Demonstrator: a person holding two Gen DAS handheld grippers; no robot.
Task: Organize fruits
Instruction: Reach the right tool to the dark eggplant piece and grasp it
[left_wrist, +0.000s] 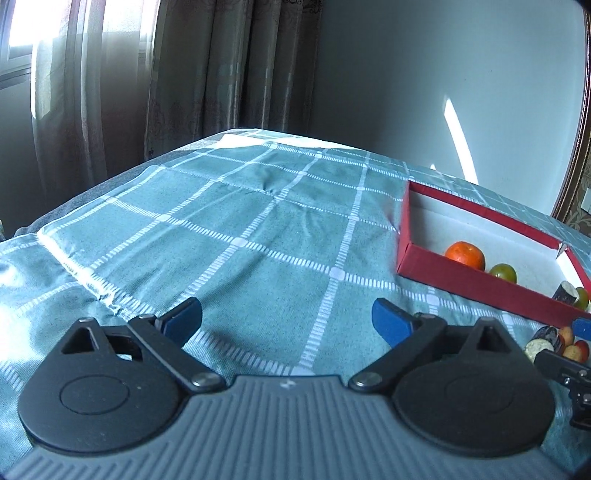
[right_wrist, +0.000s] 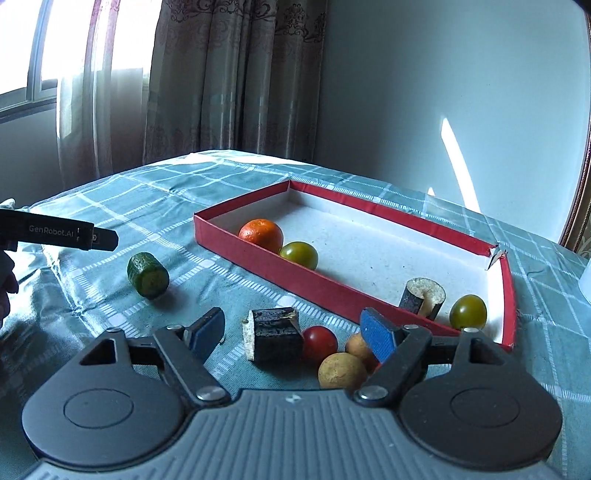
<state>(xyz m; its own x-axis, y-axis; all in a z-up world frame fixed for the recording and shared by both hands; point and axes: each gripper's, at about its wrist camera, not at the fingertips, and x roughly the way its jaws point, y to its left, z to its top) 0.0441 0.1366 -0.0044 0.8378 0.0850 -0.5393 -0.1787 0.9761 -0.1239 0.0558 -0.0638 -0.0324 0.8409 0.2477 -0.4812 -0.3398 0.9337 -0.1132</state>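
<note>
Red cardboard tray (right_wrist: 295, 275) on the checked table (right_wrist: 207, 266) holds an orange (right_wrist: 261, 234), two green tomatoes (right_wrist: 300, 254) and an aubergine chunk (right_wrist: 421, 297). Just before it lie another aubergine piece (right_wrist: 273, 338), a red tomato (right_wrist: 319, 341), two tan balls (right_wrist: 341, 371) and a cucumber stub (right_wrist: 147, 275). Right tool (right_wrist: 295, 332) is released around them; left tool (left_wrist: 288, 319) is released, empty.

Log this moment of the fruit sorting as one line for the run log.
left gripper: open, empty | right gripper: open, around eggplant chunk | red box: orange, more | cucumber piece: on cloth
</note>
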